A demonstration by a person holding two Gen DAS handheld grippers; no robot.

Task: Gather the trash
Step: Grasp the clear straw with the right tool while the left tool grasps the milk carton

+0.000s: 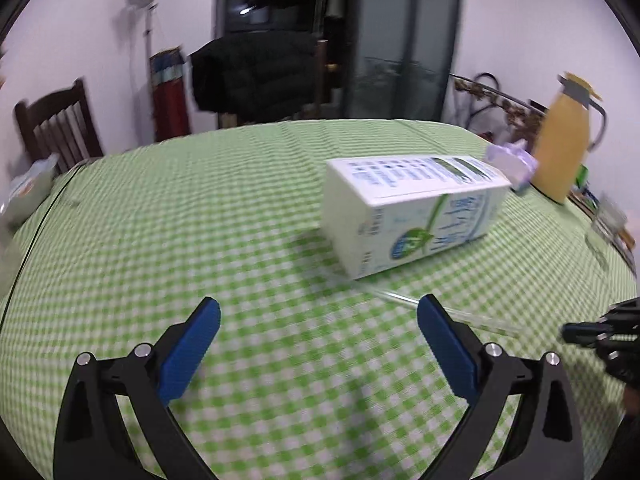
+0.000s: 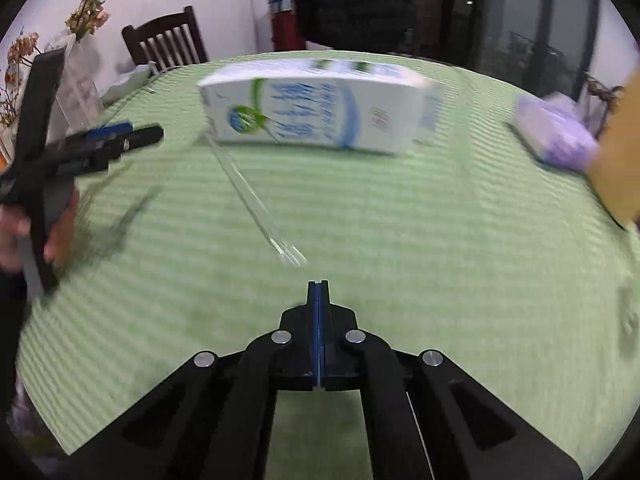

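Observation:
A white milk carton (image 1: 412, 208) with blue and green print lies on its side on the green checked tablecloth (image 1: 200, 208). A clear straw (image 1: 452, 312) lies on the cloth just in front of it. My left gripper (image 1: 318, 314) is open above the cloth, short of the carton, with nothing between its blue pads. In the right wrist view the carton (image 2: 316, 104) lies ahead and the straw (image 2: 256, 200) runs from it toward my right gripper (image 2: 318, 284), which is shut with nothing in it, its tips just short of the straw's near end. The left gripper (image 2: 136, 134) shows at the left, held by a hand (image 2: 60, 232).
A yellow jug (image 1: 564, 140) and a purple packet (image 1: 512, 164) stand behind the carton at the right. A pale packet (image 1: 28, 188) lies at the table's left edge. A dark wooden chair (image 2: 164, 40) and a vase of dried flowers (image 2: 80, 12) are beyond the table.

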